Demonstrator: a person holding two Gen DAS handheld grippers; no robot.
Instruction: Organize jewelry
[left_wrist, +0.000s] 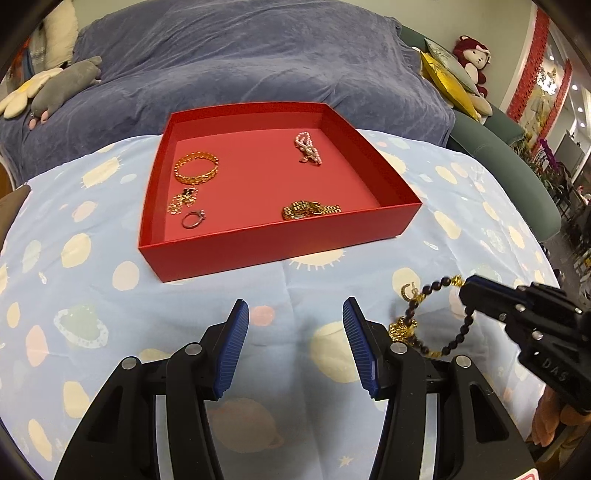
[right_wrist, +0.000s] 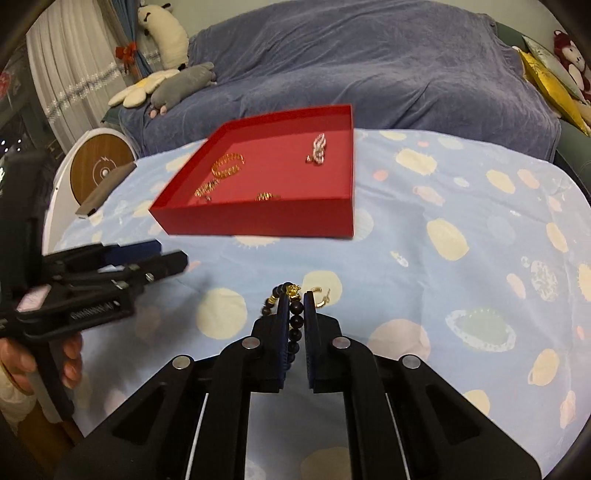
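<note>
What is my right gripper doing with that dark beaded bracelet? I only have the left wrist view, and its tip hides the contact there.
Observer: In the right wrist view, the beaded bracelet runs straight between the fingers of the right gripper, which are closed on the beads.
Operator: What's holding my left gripper? I see no hand on it.
Observer: The left gripper is blurred, and a hand wraps its handle from below.
Operator: Anything past the table's left edge?
Observer: Yes, a round white stand with a wooden disc sits just beyond that edge.
</note>
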